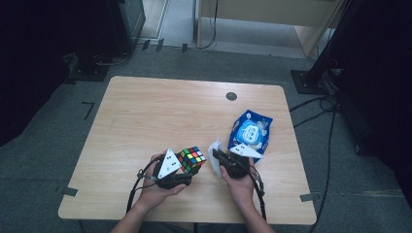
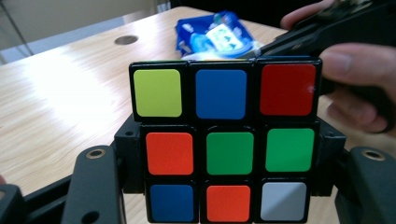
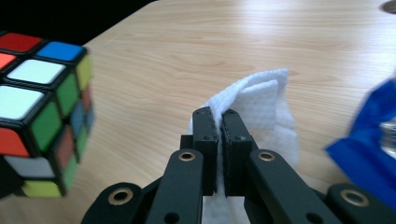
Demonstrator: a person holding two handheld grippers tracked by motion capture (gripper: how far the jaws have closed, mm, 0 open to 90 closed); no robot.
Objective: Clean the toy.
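- Left gripper [image 1: 187, 167]: jaws clamped on the puzzle cube [image 1: 191, 158], one on each side of its lower rows. Solid hold as far as the left gripper view shows; cube [image 2: 226, 142] sits square between the jaws, scrambled face toward the camera.
- Right gripper [image 1: 217, 156]: jaws nearly together, pinching a folded white wipe [image 1: 214, 156]. In the right gripper view the wipe [image 3: 261, 109] sticks up and fans out past the tips [image 3: 222, 122].
- Cube location: held over the table [image 1: 145, 116], near its front edge, roughly mid-width. Can't tell if it touches the wood or is lifted slightly.
- Key relation: cube lies directly to the left of the right gripper, close but not touching. In the right gripper view the cube [image 3: 42, 112] is at the left edge with a bare strip of table between it and the wipe.
- Wipe's free end points forward and up; the cube's right-hand face is the nearest one to it.
- Judgement: looks like a wipe-down of the cube. The next move would be the right gripper swinging left to bring the wipe onto the cube while the left holds steady.
- Blue wipes pack [image 1: 251, 132] lies near the right edge of the table, just behind the right gripper. Not in the way.
- Risk: a thin, floppy wipe may fold back instead of rubbing.
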